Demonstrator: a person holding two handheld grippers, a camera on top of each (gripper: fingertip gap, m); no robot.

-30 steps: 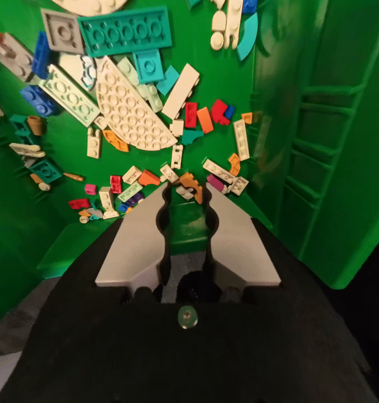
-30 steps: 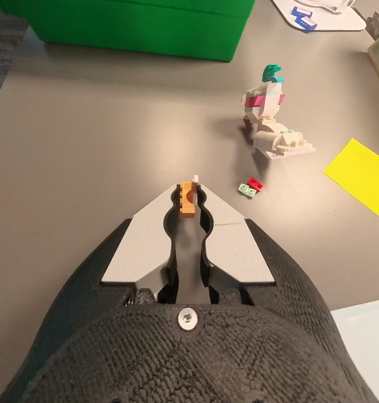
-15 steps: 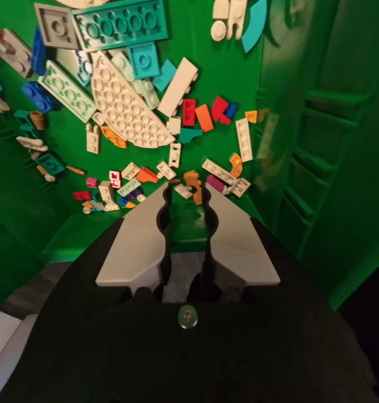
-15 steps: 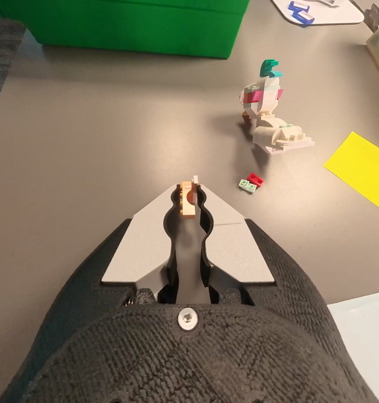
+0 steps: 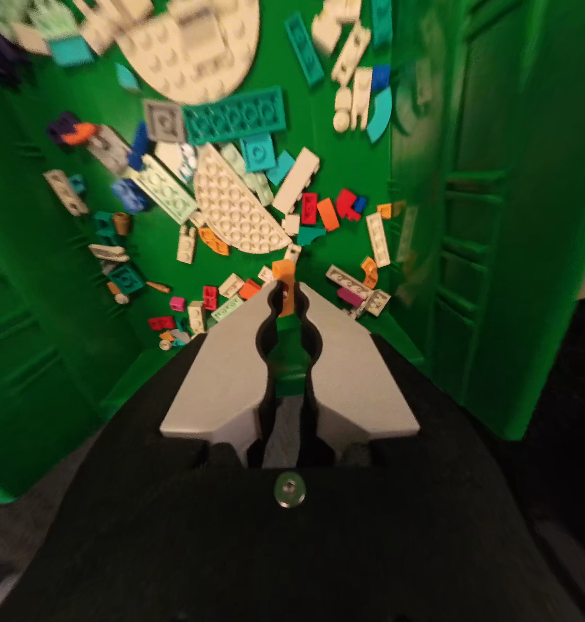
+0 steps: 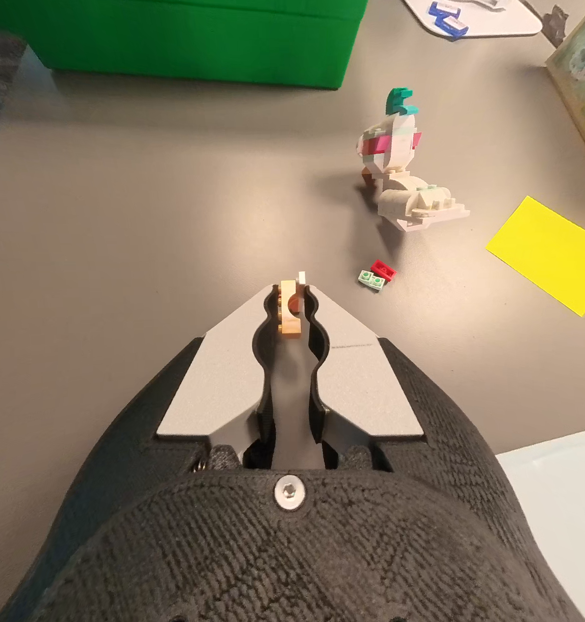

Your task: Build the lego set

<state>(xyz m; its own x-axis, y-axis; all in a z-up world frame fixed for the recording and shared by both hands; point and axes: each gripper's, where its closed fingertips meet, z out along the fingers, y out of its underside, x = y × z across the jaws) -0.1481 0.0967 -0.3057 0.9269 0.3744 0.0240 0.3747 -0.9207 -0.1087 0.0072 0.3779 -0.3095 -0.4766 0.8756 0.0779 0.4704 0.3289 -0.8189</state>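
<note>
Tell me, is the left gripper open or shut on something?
Shut on a piece. The left gripper pinches a small orange arch-shaped lego piece at its grey fingertips, above the loose bricks in the green plastic bin.

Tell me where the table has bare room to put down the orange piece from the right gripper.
The grey table is bare between the green bin and the right gripper, left of the white lego model. It is crowded on the right: the model, the red and mint-green plates, the yellow paper.

Glossy plastic green bin (image 5: 486,235), matt grey table (image 6: 149,202), rough-textured black tool housing (image 6: 284,555)
</note>
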